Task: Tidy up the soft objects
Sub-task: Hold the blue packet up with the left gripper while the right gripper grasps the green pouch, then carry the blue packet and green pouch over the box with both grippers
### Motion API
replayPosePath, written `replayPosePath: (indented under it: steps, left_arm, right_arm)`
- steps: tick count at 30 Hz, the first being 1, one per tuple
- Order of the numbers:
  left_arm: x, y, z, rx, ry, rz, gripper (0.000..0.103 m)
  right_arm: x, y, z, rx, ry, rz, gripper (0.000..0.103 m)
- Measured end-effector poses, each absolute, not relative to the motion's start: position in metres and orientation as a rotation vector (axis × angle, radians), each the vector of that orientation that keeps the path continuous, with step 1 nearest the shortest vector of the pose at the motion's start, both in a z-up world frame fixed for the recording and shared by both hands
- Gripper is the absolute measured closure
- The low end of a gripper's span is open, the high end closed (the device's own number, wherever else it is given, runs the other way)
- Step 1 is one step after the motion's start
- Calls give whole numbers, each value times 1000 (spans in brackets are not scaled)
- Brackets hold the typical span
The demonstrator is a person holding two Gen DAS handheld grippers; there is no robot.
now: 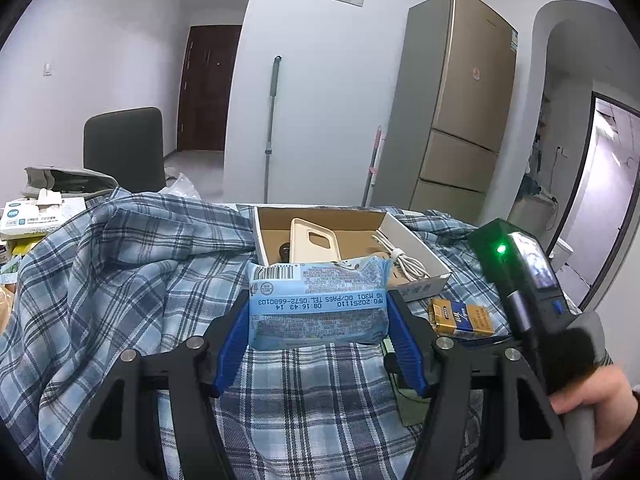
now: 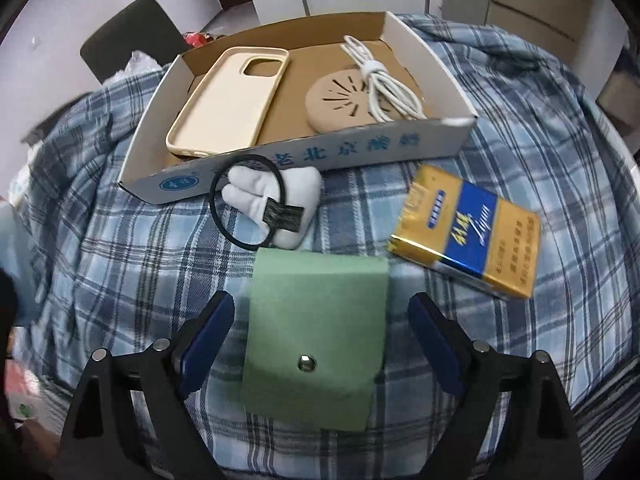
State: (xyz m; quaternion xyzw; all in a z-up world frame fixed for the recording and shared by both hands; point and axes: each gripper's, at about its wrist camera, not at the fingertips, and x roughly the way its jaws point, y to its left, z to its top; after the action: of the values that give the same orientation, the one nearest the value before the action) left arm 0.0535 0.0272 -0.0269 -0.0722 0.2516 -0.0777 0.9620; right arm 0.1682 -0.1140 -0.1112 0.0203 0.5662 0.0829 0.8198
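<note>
left wrist view: the left gripper (image 1: 318, 316) pointed across a table draped in blue plaid cloth (image 1: 132, 264), toward an open cardboard box (image 1: 416, 248).
left fingers: the blue pads (image 1: 231, 344) pressed on both ends of a light blue wipes pack (image 1: 318, 304), which sat lifted above the cloth, just in front of the box.
box contents: a cream phone case (image 1: 314, 244) leaned inside the box, and a coiled white cable (image 1: 400, 258) lay to its right.
right of the pack: a gold and blue cigarette pack (image 1: 464, 316) lay on the cloth; past it a hand (image 1: 596, 392) gripped the handle of the other tool, whose green light was lit.
right wrist view: the right gripper (image 2: 320, 320) pointed steeply down at the cloth, in front of the same box.
right fingers: they stood spread wide, each blue pad clear of a green snap pouch (image 2: 316, 340) that lay flat on the cloth between them.
near the box wall: a white plush tooth (image 2: 276, 204) with a black hair tie (image 2: 224, 220) looped around it lay just beside the printed front wall.
in the box: a round tan slotted pad (image 2: 340, 100) lay partly under the cable.
background: a gold fridge (image 1: 460, 104) and a dark chair (image 1: 124, 148) stood beyond the table.
</note>
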Motion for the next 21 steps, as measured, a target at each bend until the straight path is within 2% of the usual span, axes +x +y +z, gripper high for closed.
replayPosePath:
  steps: [1,3,10,15,21]
  left_arm:
    - [53,28,-27,-148,510,-156,36]
    - [52,28,-27,-153,509,-158,36]
    - [56,29,-28,-158,531,-182,36]
    - [52,26,-26,-147,511,-181,36]
    - [24,18,-3,-53,381,-128,36]
  right_arm:
    - [168,-110,-113,24,1199,171,17]
    - [166,-102,-114,-56,1181,147,32]
    - [158,-114,-105,-63,1168,225,32]
    - [136,-128,-86,-227,1012,265,32]
    - [117,-158,-55,-120,858,358,32]
